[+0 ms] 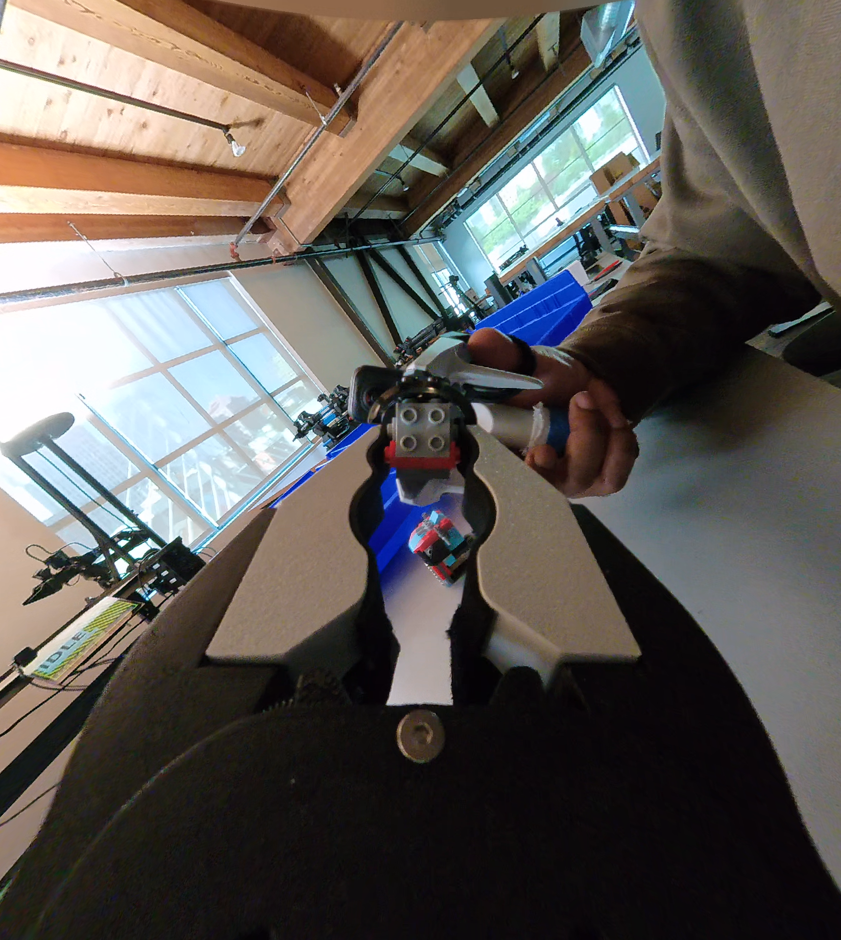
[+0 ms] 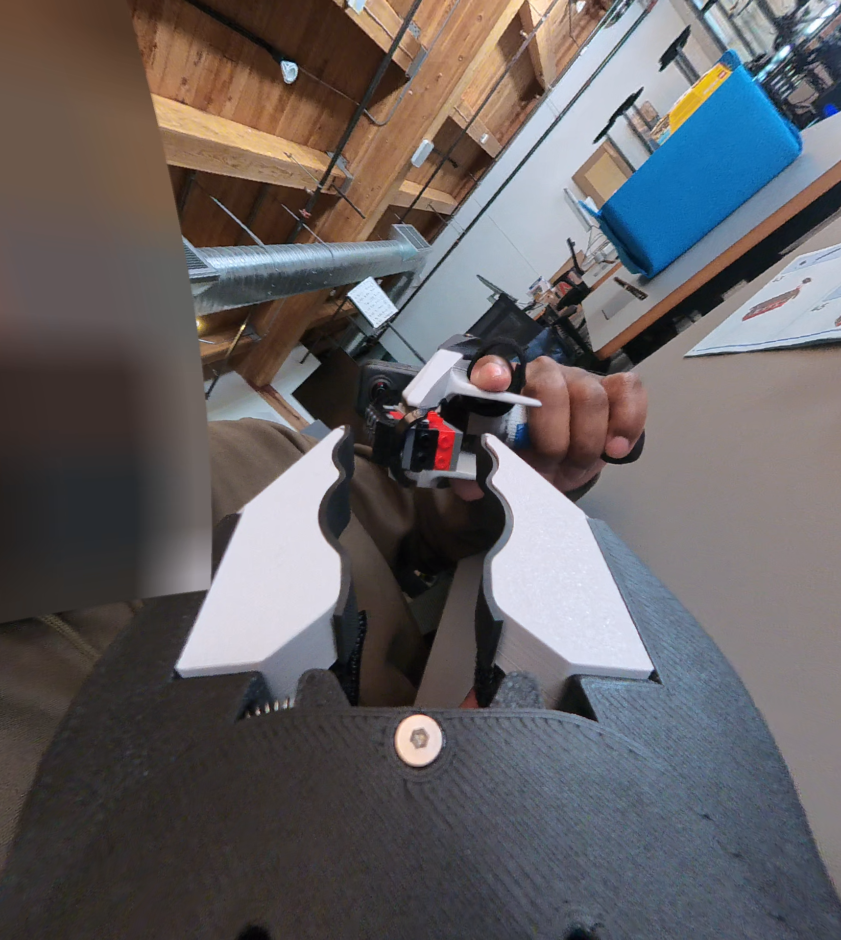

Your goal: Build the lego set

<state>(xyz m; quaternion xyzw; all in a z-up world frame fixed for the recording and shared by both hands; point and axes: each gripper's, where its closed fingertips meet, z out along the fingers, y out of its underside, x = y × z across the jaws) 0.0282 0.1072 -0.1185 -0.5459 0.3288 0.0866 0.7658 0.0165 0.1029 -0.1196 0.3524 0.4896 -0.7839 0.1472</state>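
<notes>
Wooden ceiling beams hang overhead while the left gripper clamps a grey-and-red brick assembly raised off the worktop, facing the right gripper, whose fingers stand apart, gripping nothing.

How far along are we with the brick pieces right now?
Done: a small grey, red and black brick assembly is already stuck together, and a larger blue-and-red build sits on the table. In hand: the left gripper clamps the small assembly, while the right gripper is open and grips nothing. Left: the two builds are apart, and the instruction sheet lies open nearby.
</notes>
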